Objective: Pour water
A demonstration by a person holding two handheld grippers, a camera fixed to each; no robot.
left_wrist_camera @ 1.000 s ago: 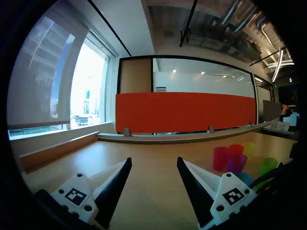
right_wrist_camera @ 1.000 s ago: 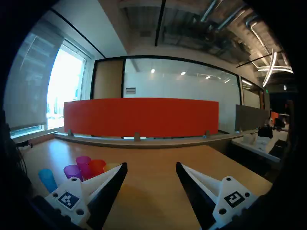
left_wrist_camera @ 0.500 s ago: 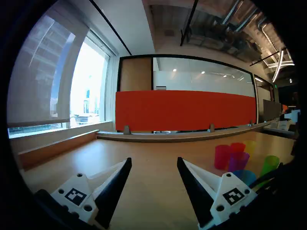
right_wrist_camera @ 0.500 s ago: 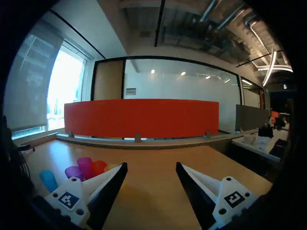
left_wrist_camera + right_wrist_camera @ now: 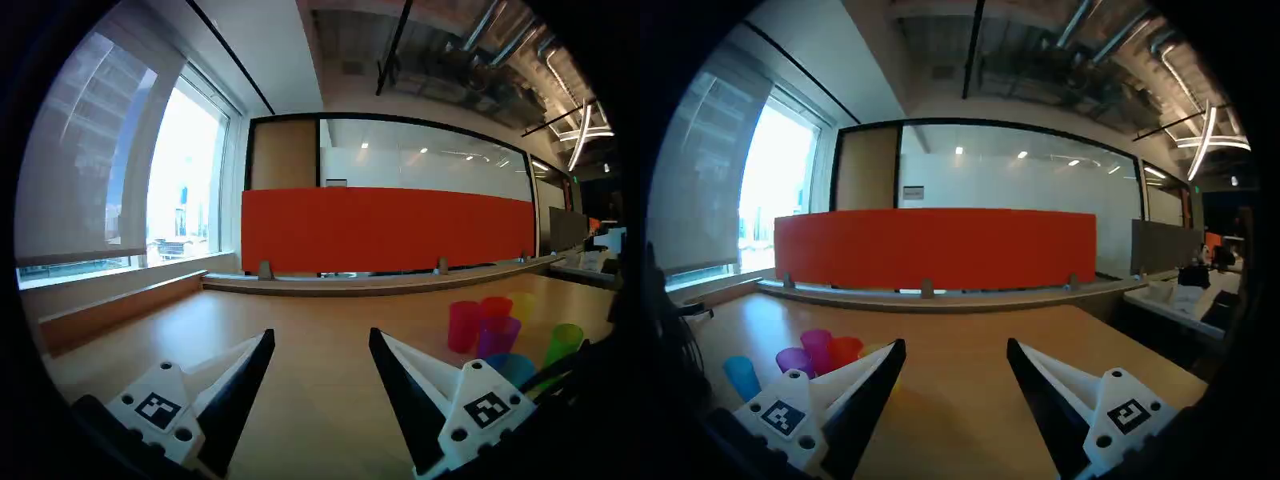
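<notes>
Left gripper [image 5: 320, 334] agape, table [image 5: 320, 408] below; coloured cups [image 5: 496, 336] rightward — orange divider [image 5: 384, 232] beyond

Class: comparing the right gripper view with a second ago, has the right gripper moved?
Yes, slightly. The orange partition and the cups sit a little lower in its view, so the right gripper has tilted slightly upward.

wood desk [image 5: 320, 320] w/ orange divider [image 5: 384, 232], bright window [image 5: 180, 200] left, exposed ceiling pipes [image 5: 1112, 48].

Showing pink cup [image 5: 462, 326], red cup [image 5: 496, 307], purple cup [image 5: 498, 336], yellow cup [image 5: 522, 306], green cup [image 5: 563, 342], blue cup [image 5: 512, 370] on tan surface [image 5: 200, 320]; white left tongs [image 5: 320, 332] wearing black-and-white markers [image 5: 156, 409].
</notes>
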